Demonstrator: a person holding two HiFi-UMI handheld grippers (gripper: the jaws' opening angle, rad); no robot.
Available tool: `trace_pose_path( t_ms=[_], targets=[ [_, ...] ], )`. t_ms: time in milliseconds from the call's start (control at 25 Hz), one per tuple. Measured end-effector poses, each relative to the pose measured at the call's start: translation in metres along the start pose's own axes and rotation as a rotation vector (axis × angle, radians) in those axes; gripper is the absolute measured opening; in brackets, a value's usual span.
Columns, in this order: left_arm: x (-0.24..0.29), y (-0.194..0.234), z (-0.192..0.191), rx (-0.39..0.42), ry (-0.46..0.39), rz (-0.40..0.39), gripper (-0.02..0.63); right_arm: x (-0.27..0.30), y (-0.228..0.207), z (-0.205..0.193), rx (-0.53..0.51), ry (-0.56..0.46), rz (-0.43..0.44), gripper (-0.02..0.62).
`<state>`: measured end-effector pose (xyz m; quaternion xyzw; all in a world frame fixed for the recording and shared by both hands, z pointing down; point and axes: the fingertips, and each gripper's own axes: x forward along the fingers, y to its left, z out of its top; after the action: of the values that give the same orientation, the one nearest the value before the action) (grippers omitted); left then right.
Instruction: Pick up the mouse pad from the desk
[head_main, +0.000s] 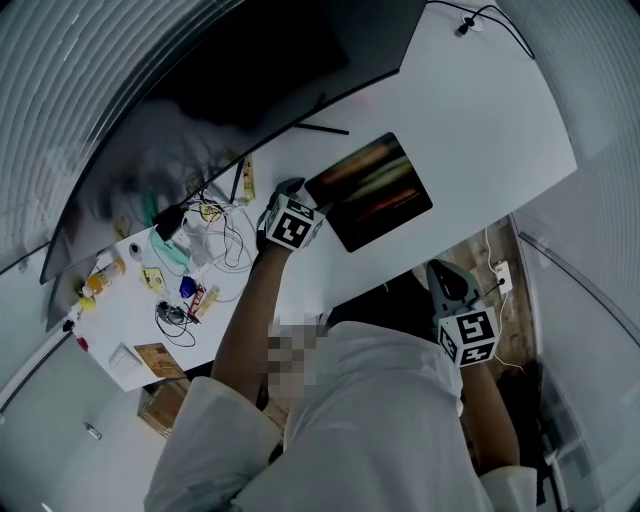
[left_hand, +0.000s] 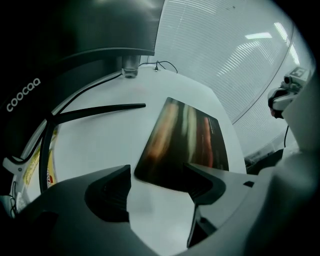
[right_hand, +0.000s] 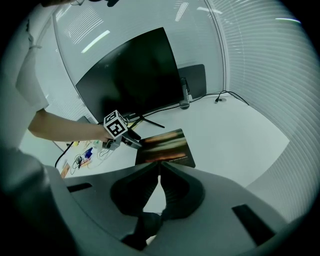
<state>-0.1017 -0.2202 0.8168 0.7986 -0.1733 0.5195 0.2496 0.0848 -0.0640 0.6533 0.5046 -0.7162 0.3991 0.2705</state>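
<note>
The mouse pad (head_main: 375, 190) is a dark rectangle with blurred orange and red streaks, lying flat on the white desk (head_main: 480, 120). My left gripper (head_main: 298, 195) hovers at the pad's near left corner. In the left gripper view its jaws (left_hand: 159, 172) stand wide open, with the corner of the mouse pad (left_hand: 185, 142) just ahead of them and nothing between the pads. My right gripper (head_main: 438, 270) hangs off the desk's front edge by the person's body. Its jaws (right_hand: 159, 166) are shut and empty, aimed at the mouse pad (right_hand: 165, 147); the left gripper (right_hand: 131, 140) shows there too.
A large dark curved monitor (head_main: 250, 60) stands behind the pad, with a stand leg (head_main: 322, 127) reaching toward it. Cables and several small items (head_main: 190, 250) clutter the desk's left part. A cardboard box (head_main: 160, 405) and a socket strip (head_main: 500, 275) sit on the floor.
</note>
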Motion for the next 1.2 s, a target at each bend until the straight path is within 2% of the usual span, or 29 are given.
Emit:
trace_pose_path(
  t_ms=[160, 240, 680, 960, 1200],
  targets=[
    [0.001, 0.000, -0.002, 0.040, 0.033, 0.046, 0.330, 0.000, -0.002, -0.001, 0.010, 0.000, -0.008, 0.035],
    [0.001, 0.000, -0.002, 0.044, 0.042, 0.062, 0.308, 0.000, -0.001, -0.001, 0.012, -0.001, -0.009, 0.035],
    [0.001, -0.002, -0.002, 0.045, 0.042, 0.076, 0.281, 0.003, -0.001, -0.008, 0.027, 0.007, -0.005, 0.035],
    [0.003, -0.009, -0.001, 0.048, 0.025, 0.068, 0.205, 0.002, -0.008, -0.007, 0.031, 0.009, -0.014, 0.035],
    [-0.002, -0.023, 0.002, 0.049, -0.013, 0.066, 0.089, -0.001, -0.014, -0.006, 0.041, 0.011, -0.029, 0.035]
  ],
)
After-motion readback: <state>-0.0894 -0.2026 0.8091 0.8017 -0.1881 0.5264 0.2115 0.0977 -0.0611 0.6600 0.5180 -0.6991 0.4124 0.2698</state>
